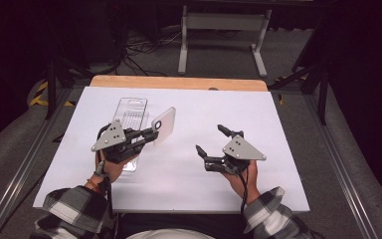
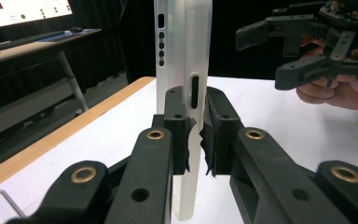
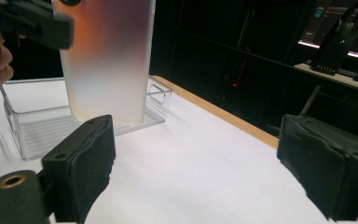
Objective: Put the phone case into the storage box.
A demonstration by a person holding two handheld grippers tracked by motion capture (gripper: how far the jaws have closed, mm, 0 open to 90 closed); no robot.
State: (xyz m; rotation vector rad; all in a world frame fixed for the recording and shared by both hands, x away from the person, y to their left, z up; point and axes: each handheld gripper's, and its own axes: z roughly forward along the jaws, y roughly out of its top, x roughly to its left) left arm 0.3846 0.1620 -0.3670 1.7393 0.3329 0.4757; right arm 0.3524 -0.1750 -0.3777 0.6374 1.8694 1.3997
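One frosted phone case [image 1: 163, 124] is what I am working with; it sits a little left of centre in the high view, lifted off the white table [image 1: 189, 174] and standing tilted, with my left gripper [image 1: 148, 134] clamped on its edge; in the left gripper view the case [image 2: 182, 70] rises up the middle of the frame between my two pads, which pinch it close to the long side slot, so the hold is narrow and near one rim. Behind it, toward the upper left of the high view, lies the clear plastic tray [image 1: 129, 112], flat on the table and seemingly bare inside. My right gripper [image 1: 210, 142] waits at centre right with its jaws wide apart, holding nothing; in the right gripper view the case [image 3: 105, 60] hangs at upper left, just ahead of my left pad, with the tray [image 3: 84, 121] behind it. I judge the step to be a hand-over or a two-handed steadying of the case; to do it well I should keep the left squeeze steady, bring the right jaws square across the free edge, well away from the left pads, and close gently, since thin flexible plastic may bow or slip; only then ease the left.
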